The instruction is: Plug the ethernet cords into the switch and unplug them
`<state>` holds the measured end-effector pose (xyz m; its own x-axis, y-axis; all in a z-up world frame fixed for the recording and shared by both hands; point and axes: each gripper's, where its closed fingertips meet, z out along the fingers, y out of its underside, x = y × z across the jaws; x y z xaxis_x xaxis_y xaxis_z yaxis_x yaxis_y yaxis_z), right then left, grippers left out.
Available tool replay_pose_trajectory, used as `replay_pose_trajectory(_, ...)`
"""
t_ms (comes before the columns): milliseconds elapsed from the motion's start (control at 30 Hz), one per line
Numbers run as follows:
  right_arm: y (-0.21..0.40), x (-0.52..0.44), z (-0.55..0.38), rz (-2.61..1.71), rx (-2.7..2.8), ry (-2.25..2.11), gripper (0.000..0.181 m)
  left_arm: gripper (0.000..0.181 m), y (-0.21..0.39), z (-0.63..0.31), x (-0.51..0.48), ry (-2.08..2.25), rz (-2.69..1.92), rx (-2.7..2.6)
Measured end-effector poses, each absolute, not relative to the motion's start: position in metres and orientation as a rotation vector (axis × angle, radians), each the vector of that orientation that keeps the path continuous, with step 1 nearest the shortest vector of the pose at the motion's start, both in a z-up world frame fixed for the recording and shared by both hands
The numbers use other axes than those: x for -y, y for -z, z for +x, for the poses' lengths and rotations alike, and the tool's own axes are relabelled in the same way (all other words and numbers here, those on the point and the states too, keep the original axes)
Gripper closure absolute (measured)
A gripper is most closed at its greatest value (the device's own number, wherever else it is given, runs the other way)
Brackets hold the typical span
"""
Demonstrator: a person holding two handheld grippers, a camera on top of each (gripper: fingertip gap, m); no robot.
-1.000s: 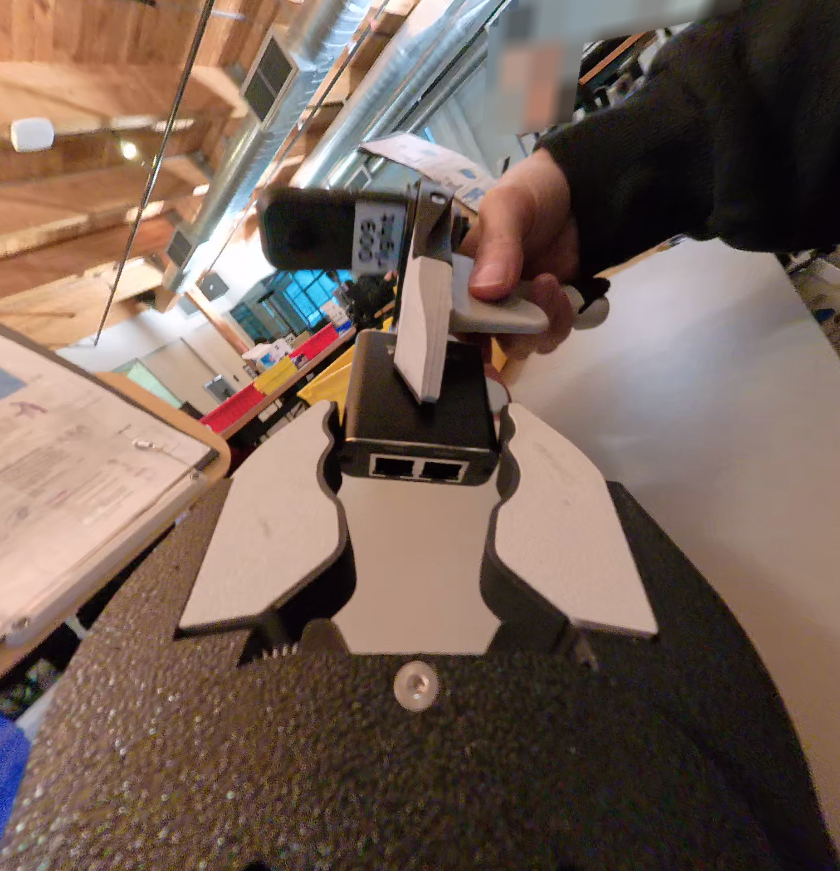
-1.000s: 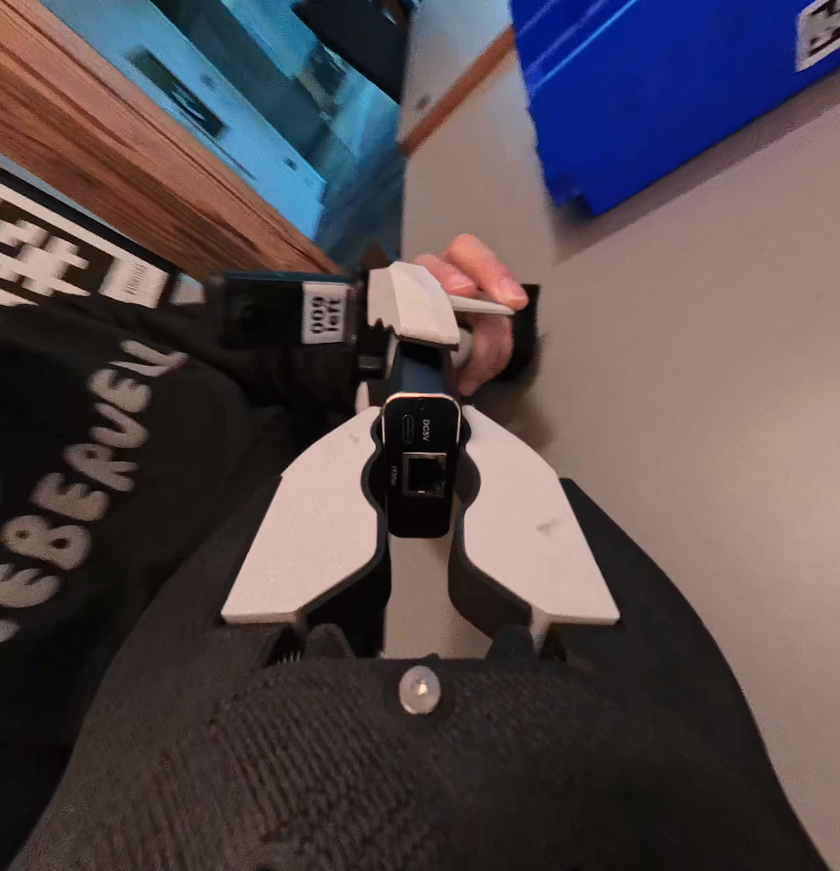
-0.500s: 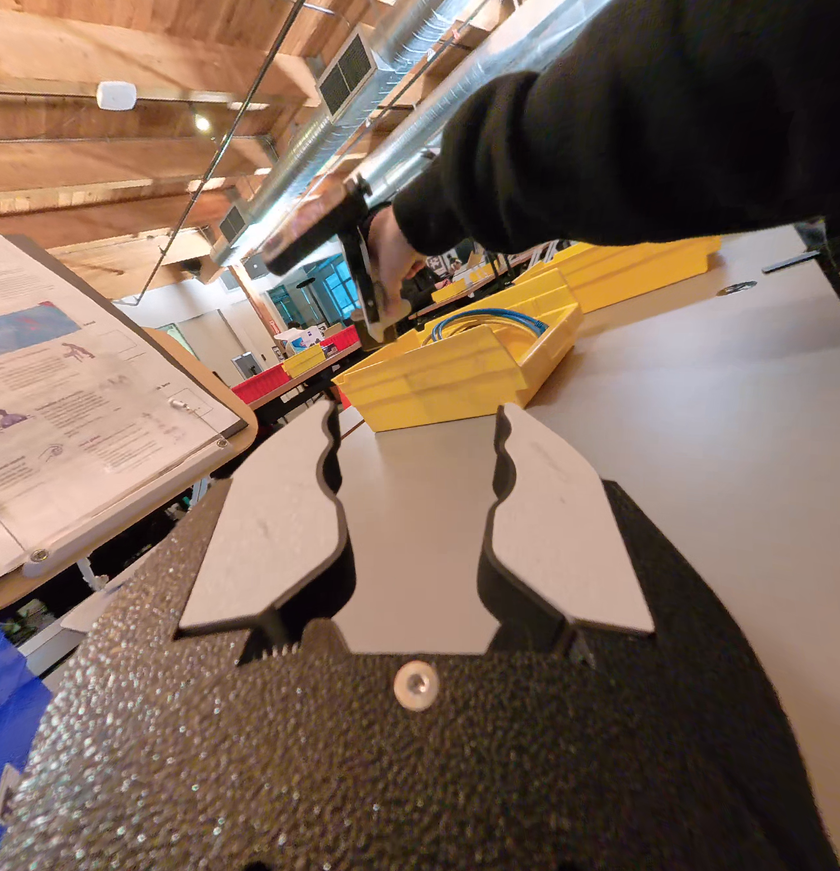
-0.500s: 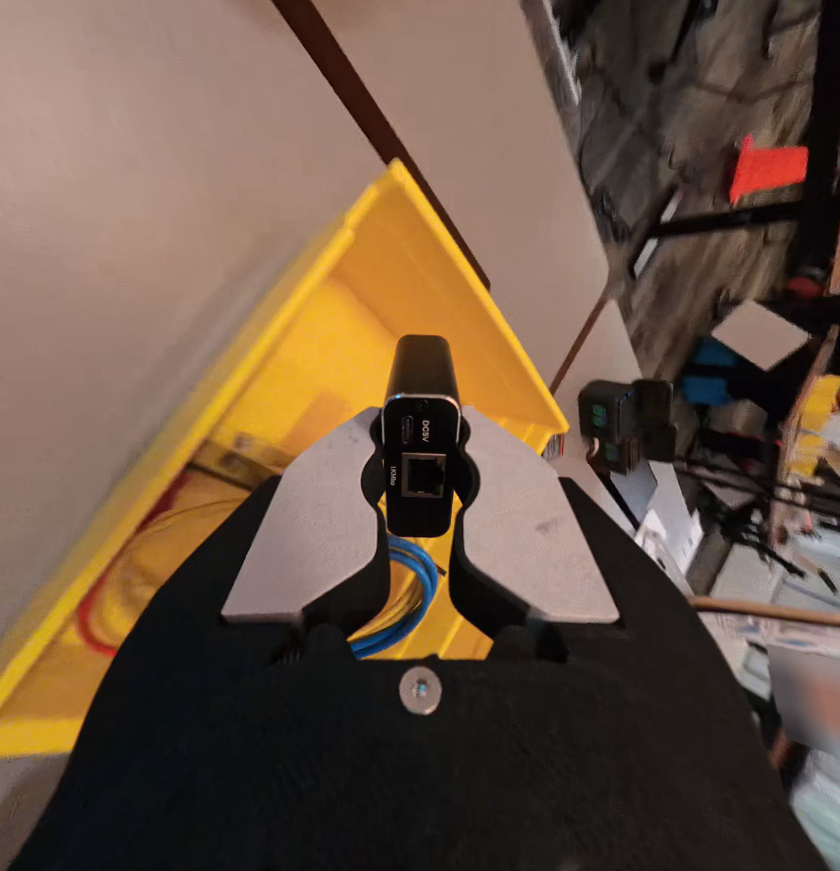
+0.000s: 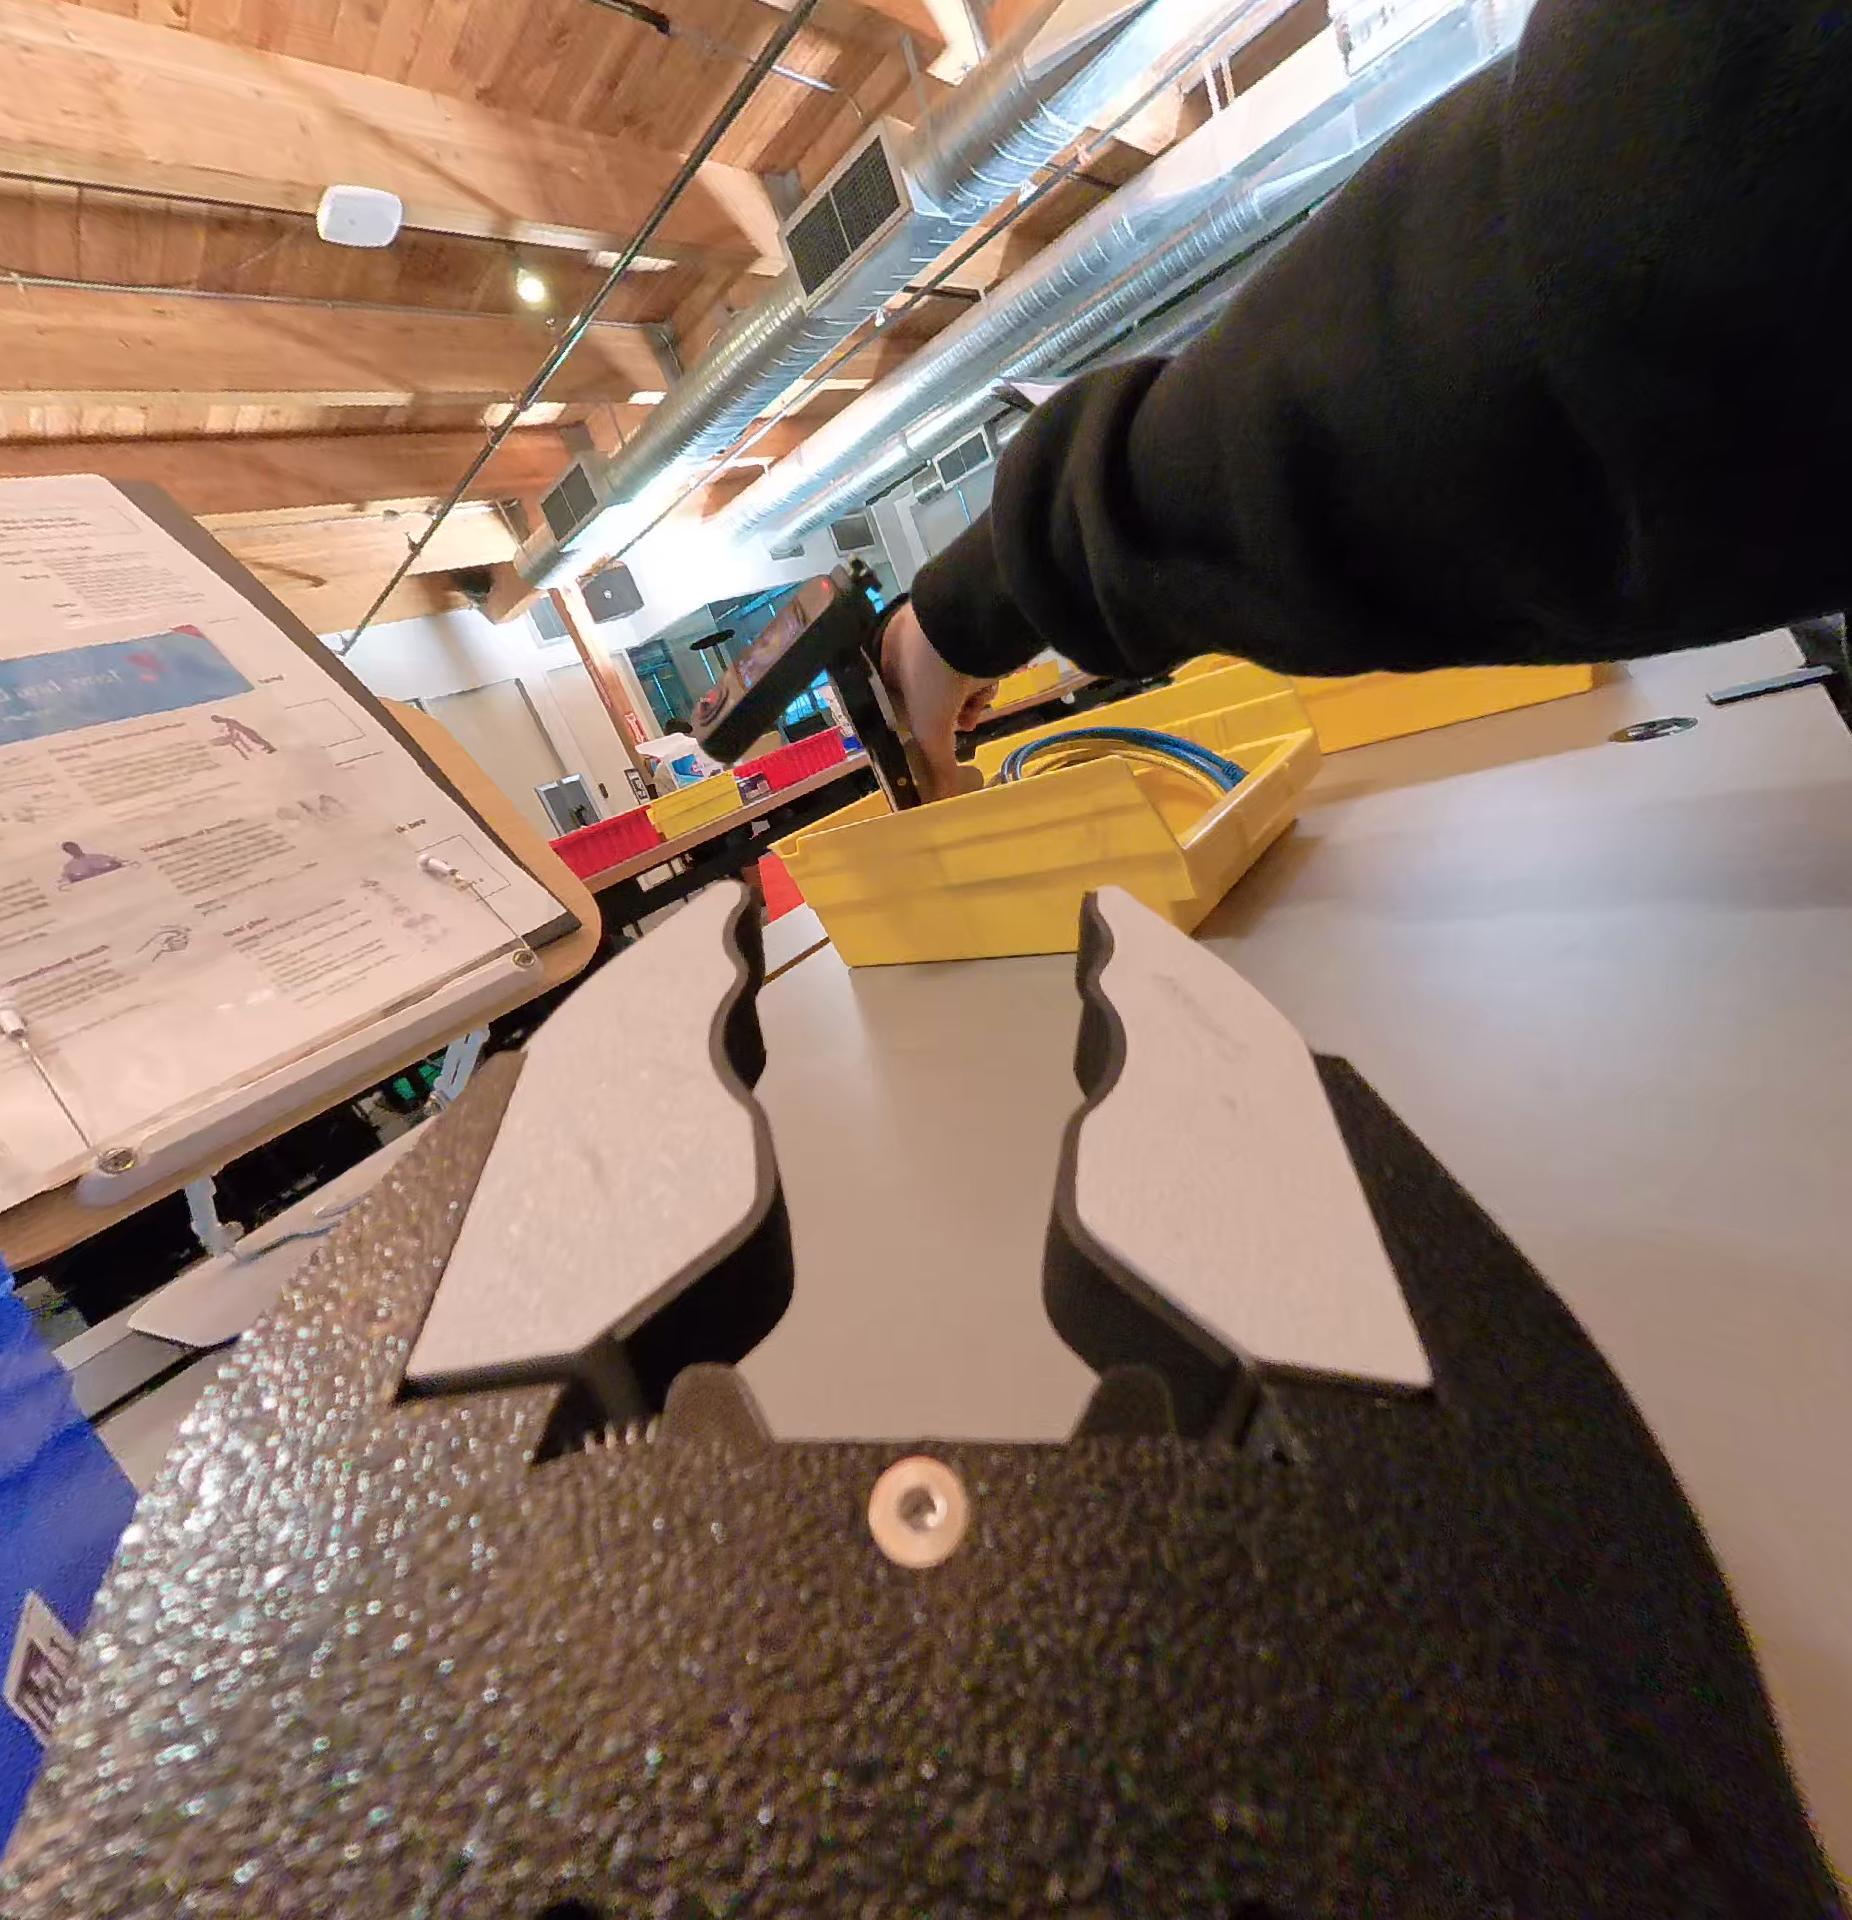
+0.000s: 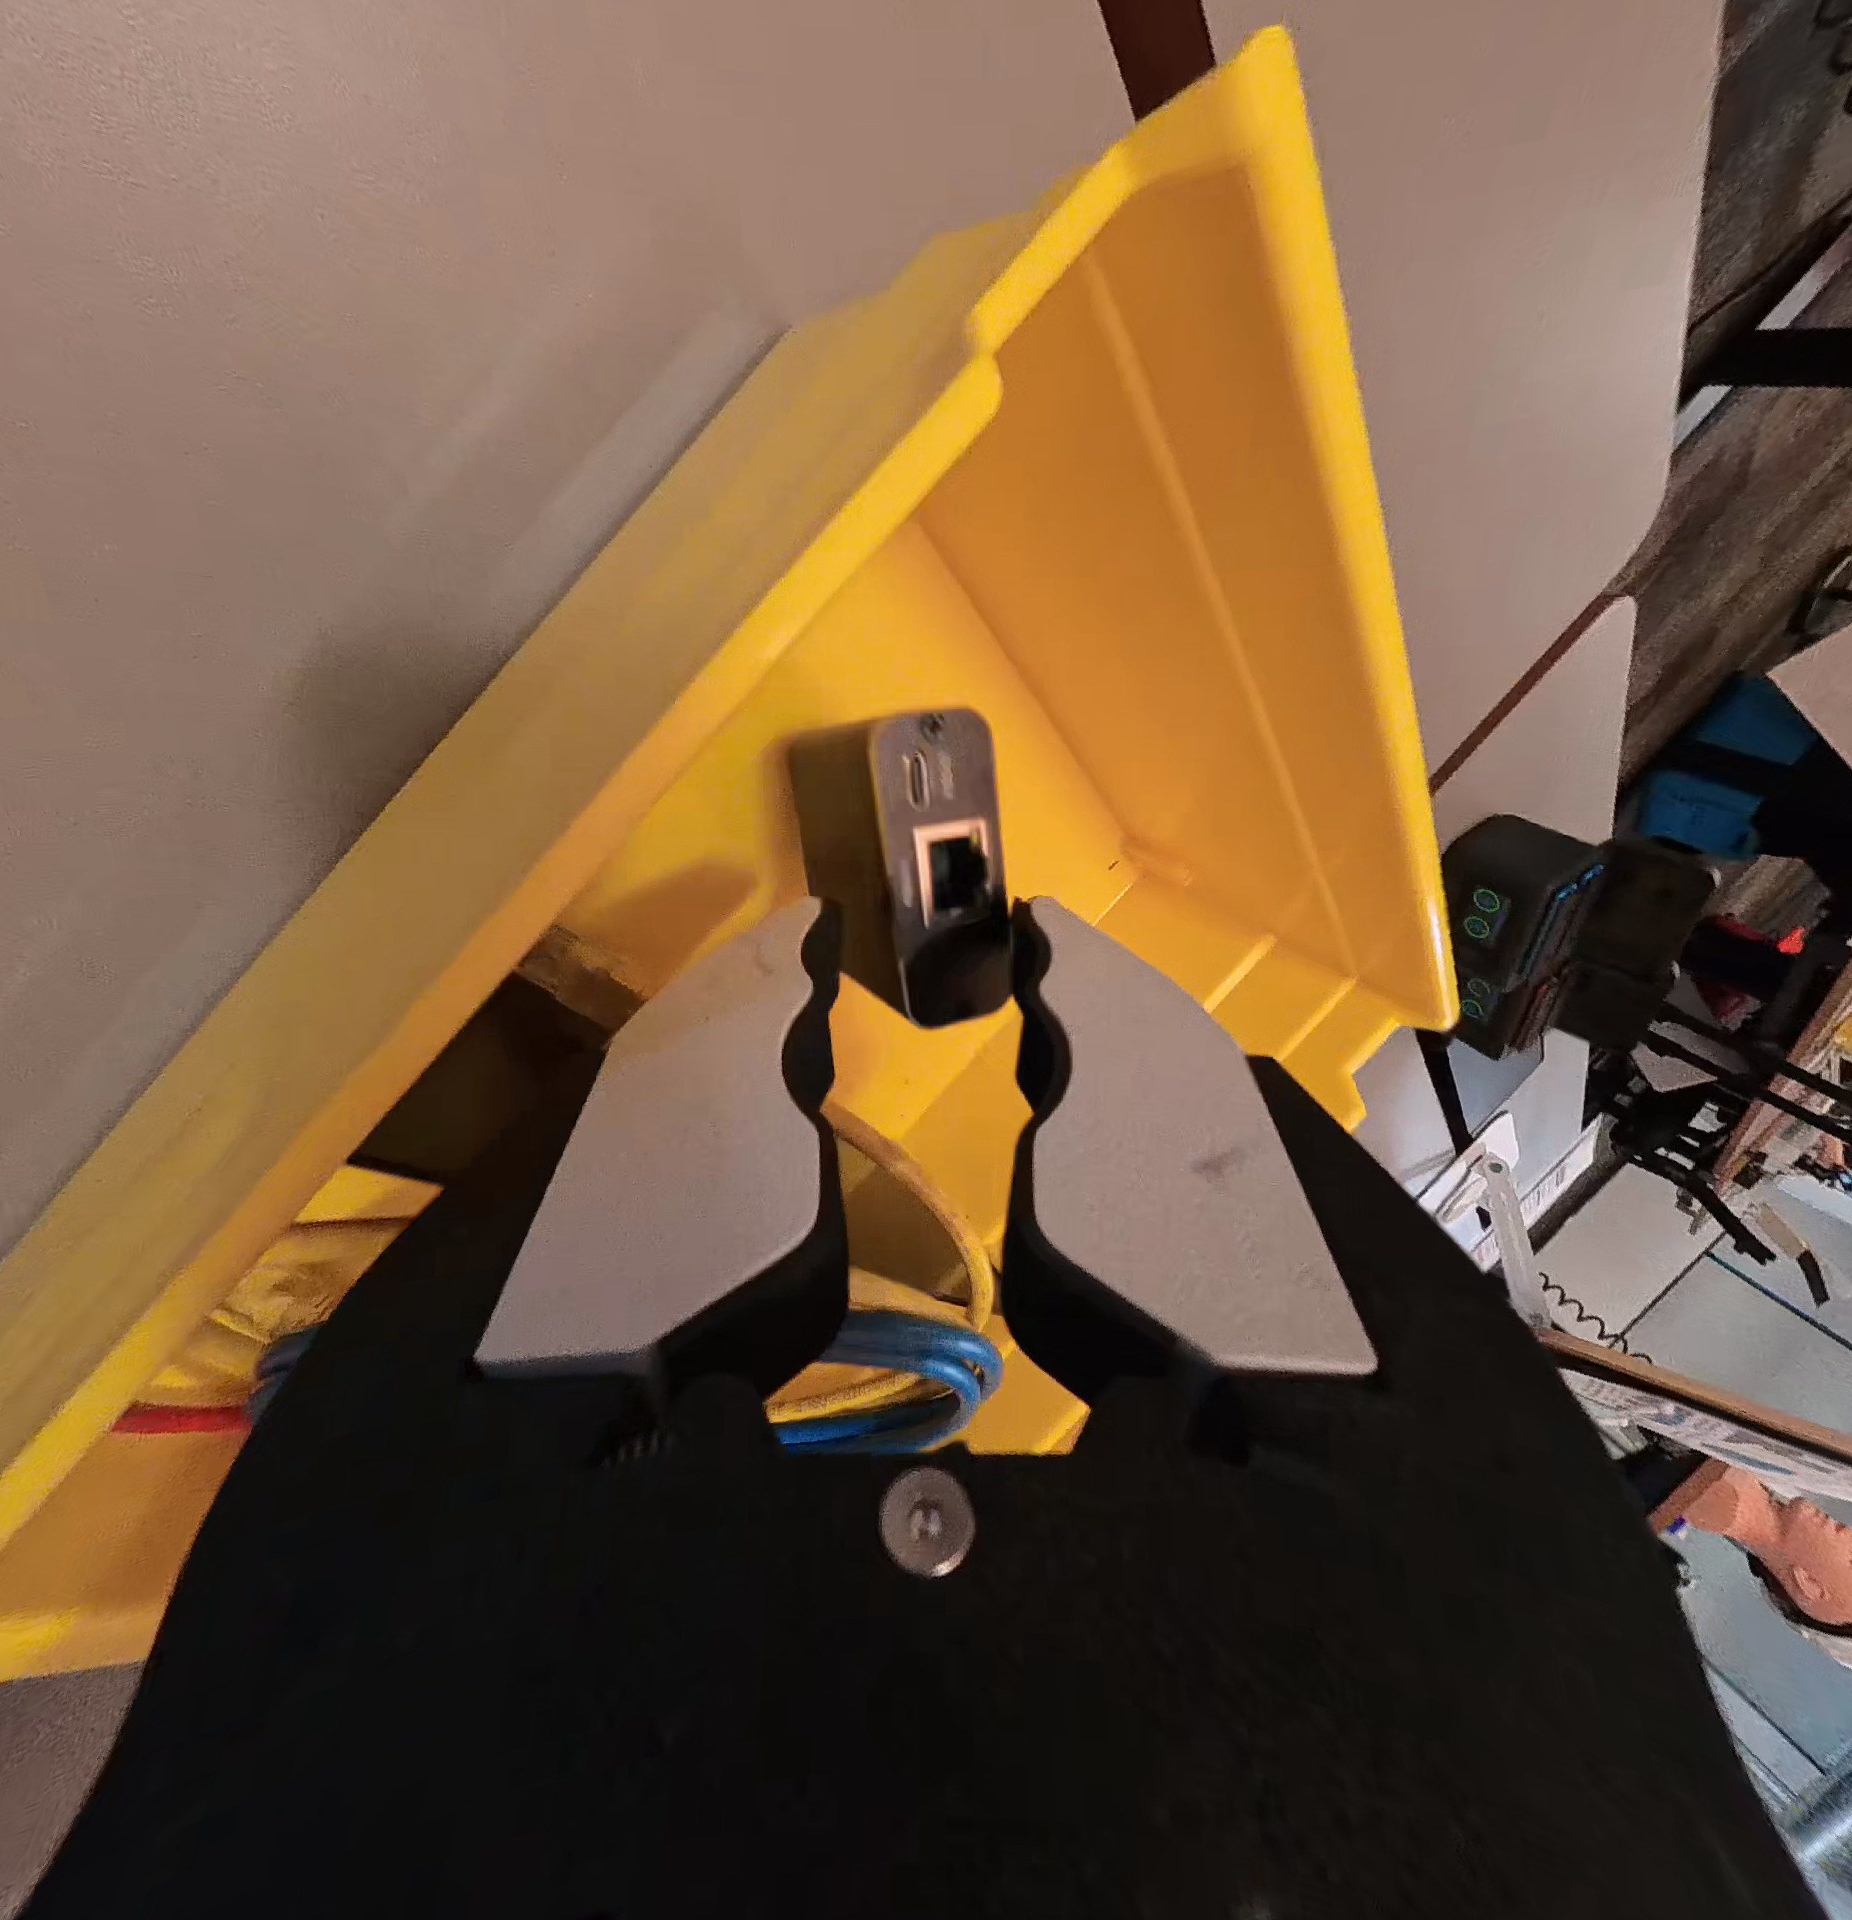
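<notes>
The small black switch (image 6: 901, 852) lies tilted inside a yellow bin (image 6: 1161, 520), its port end facing me and its near end just between my right fingertips. My right gripper (image 6: 917, 914) is slightly open and the fingers no longer clamp the switch. Coiled blue (image 6: 901, 1382), yellow (image 6: 963, 1247) and red (image 6: 163, 1418) ethernet cords lie in the same bin. In the left wrist view my left gripper (image 5: 917, 935) is open and empty, low over the table in front of the yellow bin (image 5: 1005, 873). The right gripper (image 5: 797, 675), held by a hand, reaches into that bin.
A grey table (image 5: 1524, 987) holds the bin. A slanted board with a printed sheet (image 5: 226, 831) stands at the left. A blue bin (image 5: 18, 1455) is at the near left. More yellow bins (image 5: 1421, 686) stand behind. A black sleeve (image 5: 1473, 416) crosses overhead.
The left gripper let go of the switch one second ago. The right gripper carried it over the yellow bin, then opened a little; the switch slid out to the fingertips.
</notes>
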<state>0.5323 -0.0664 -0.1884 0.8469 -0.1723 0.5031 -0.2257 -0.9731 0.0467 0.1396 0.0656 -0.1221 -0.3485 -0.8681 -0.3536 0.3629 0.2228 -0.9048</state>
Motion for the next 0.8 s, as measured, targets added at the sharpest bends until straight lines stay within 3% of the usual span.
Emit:
replay_pose_trajectory(200, 0.146, 0.073, 0.520, 3.013, 0.414, -0.905, 0.138, 0.124, 0.123, 0.140, -0.065, 1.386, -0.519, -1.385)
replay_pose_trajectory(333, 0.123, 0.077, 0.460, 3.330, 0.713, -0.892, 0.133, 0.124, 0.124, 0.140, -0.063, 1.368, -0.508, -1.397)
replay_pose_trajectory(500, 0.132, 0.088, 0.354, 3.742, 1.024, -0.769, 0.126, 0.125, 0.127, 0.141, -0.060, 1.321, -0.492, -1.417)
replay_pose_trajectory(667, 0.175, 0.080, 0.329, 3.808, 1.121, -0.879, 0.112, 0.125, 0.129, 0.145, -0.062, 1.278, -0.516, -1.412)
replay_pose_trajectory(733, 0.179, 0.066, 0.323, 3.866, 0.914, -0.918, 0.120, 0.125, 0.128, 0.147, -0.070, 1.266, -0.561, -1.400)
replay_pose_trajectory(800, 0.178, 0.072, 0.335, 3.712, 0.930, -1.253, 0.145, 0.126, 0.125, 0.149, -0.086, 1.202, -0.621, -1.389)
